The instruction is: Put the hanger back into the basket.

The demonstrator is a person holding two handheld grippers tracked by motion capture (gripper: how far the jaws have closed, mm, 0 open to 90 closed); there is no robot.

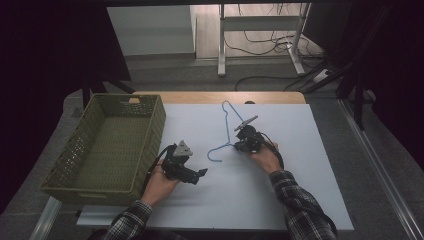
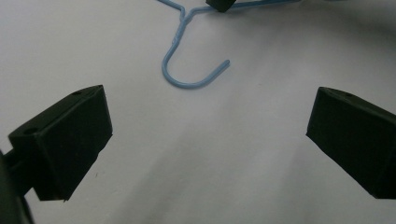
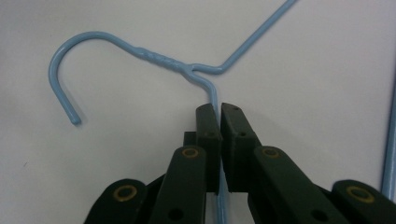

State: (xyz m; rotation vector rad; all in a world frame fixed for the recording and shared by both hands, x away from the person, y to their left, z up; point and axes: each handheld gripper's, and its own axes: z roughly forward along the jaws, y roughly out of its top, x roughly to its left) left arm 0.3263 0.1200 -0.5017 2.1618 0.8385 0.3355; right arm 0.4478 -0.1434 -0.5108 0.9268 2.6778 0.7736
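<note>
Nearest the person, two plaid sleeves come in from the bottom edge of the high view, each hand holding a gripper over the white mat (image 1: 280,200).

The left gripper (image 1: 200,173) sits low at the left, just right of the basket (image 1: 90,175), with its jaws spread wide and nothing between them. In the left gripper view the two black pads (image 2: 70,140) stand far apart over bare mat, and the hanger's hook (image 2: 187,79) lies ahead of them, apart from both.

The right gripper (image 1: 239,145) is a little farther out, near the middle of the mat. Its jaws are pinched together on the hanger (image 1: 226,131) (blue wire, thin). In the right gripper view the pads (image 3: 208,126) clamp one shoulder wire just below the twisted neck, and the wire runs on between the jaws toward the bottom edge. The hook curls away to the left there, its tip free on the mat.

The hanger lies flat on the mat, hook end toward the person and the left gripper, the rest stretching away toward the mat's far edge.

The green basket stands at the mat's left side, open side up. Beyond the mat a strip of wooden table (image 1: 200,97) shows, then grey floor with cables (image 1: 265,45) and the white legs of a stand (image 1: 222,45).
</note>
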